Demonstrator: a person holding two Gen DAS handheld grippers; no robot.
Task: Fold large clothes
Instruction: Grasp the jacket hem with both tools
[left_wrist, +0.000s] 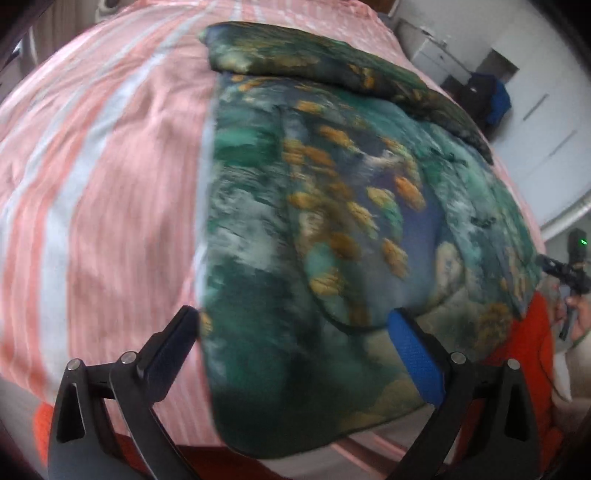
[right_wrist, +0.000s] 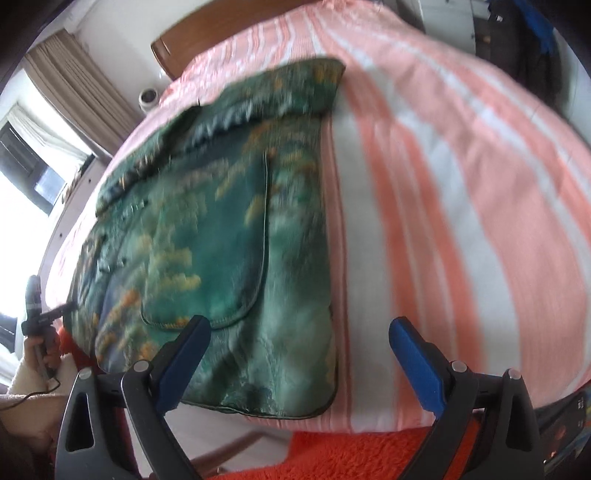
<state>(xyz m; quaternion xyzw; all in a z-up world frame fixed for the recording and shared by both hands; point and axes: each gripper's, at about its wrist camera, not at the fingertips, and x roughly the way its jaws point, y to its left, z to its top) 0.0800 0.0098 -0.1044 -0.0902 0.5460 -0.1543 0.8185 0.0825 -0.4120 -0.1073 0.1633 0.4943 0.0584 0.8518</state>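
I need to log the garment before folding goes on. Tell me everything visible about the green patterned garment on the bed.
The green satin-looking garment with orange and yellow blotches lies flat on the pink and white striped bedspread, partly folded: a sleeve lies across its far end. It shows dark piping and a rounded patch pocket. Its near hem reaches the bed's edge. Neither gripper touches it.

Left gripper (left_wrist: 295, 317): jaws wide, tilted steeply down, nothing pinched. Right gripper (right_wrist: 299, 328): jaws spread just as wide, also pitched down, empty (each view catches the other hand gripping its handle at frame edge).
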